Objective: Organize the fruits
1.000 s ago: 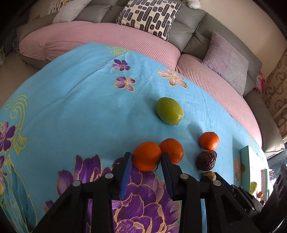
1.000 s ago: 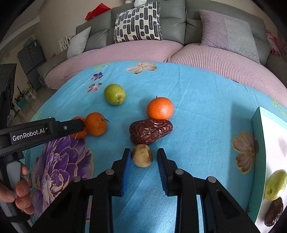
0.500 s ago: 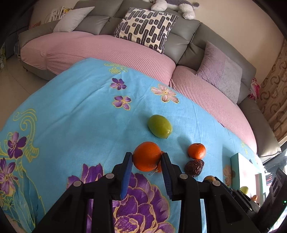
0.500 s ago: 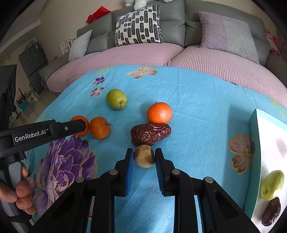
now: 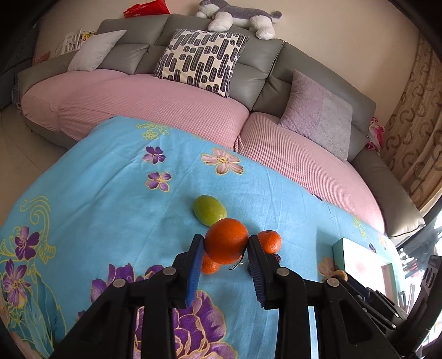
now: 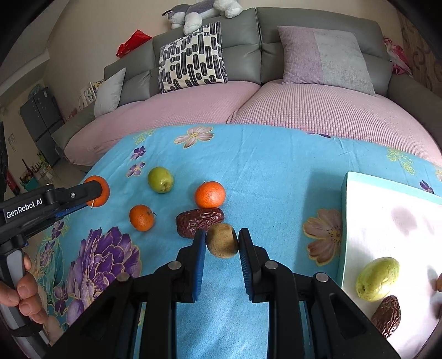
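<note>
My left gripper [image 5: 224,245] is shut on an orange [image 5: 226,240] and holds it above the blue floral cloth [image 5: 110,210]; it also shows in the right wrist view [image 6: 96,193]. My right gripper [image 6: 221,243] is shut on a small brown round fruit [image 6: 222,240] and holds it just above the cloth. On the cloth lie a green fruit [image 6: 160,179], two oranges [image 6: 210,194] [image 6: 141,217] and a dark wrinkled date [image 6: 199,222]. A white tray [image 6: 386,221] at the right holds a green fruit [image 6: 377,279] and a date [image 6: 386,316].
A grey sofa with pink seat covers [image 6: 304,110] curves round the far side of the cloth. Cushions [image 6: 192,58] and a plush toy [image 5: 240,18] rest on it. A hand [image 6: 25,298] holds the left gripper's handle at the left edge.
Both grippers have risen from the cloth with their fruit. The left lifted its orange away from its neighbour; the right closed on the brown fruit and lifted it next to the date.
</note>
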